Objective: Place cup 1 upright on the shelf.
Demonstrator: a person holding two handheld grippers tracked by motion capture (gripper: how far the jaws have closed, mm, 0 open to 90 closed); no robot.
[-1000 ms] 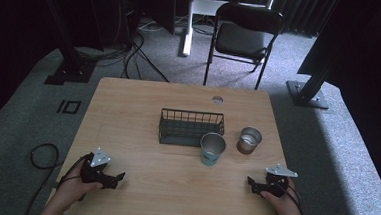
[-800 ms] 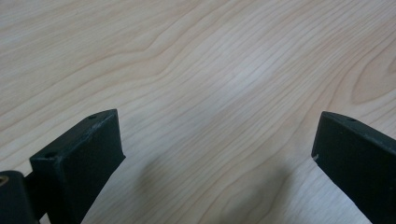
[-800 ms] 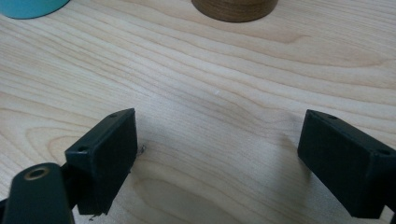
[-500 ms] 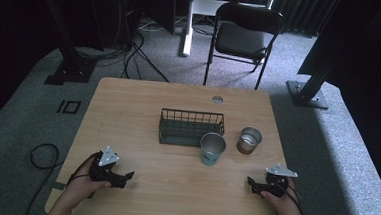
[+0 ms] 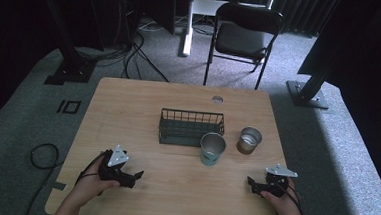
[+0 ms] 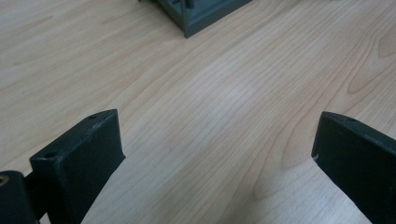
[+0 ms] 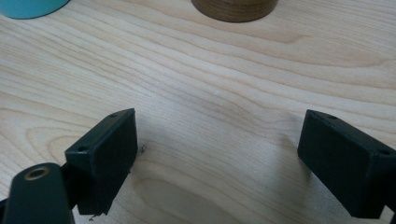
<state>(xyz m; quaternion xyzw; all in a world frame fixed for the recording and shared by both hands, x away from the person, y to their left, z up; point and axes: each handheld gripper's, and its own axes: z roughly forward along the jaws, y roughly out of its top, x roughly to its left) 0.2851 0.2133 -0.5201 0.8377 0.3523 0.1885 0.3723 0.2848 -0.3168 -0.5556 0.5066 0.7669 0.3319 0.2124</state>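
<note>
Start of the job, approx: nothing picked up yet. Left gripper (image 5: 135, 176) and right gripper (image 5: 254, 184) both sit low at the near edge of the table (image 5: 129, 98), jaws spread wide, empty. Nearest things: teal cup (image 5: 212, 149) just in front of the wire basket (image 5: 191, 127), brown cup (image 5: 249, 140) beside it, near but apart. Next move prob. needs a reach fwd w/ one gripper, jaws kept wide to straddle a cup. Cups' contents hard to make out; in the right gripper view both cups are cut off at the top edge.

two cups (image 5: 212, 148), one wire basket (image 5: 191, 127), one chair (image 5: 245, 38), one table (image 5: 128, 103).
</note>
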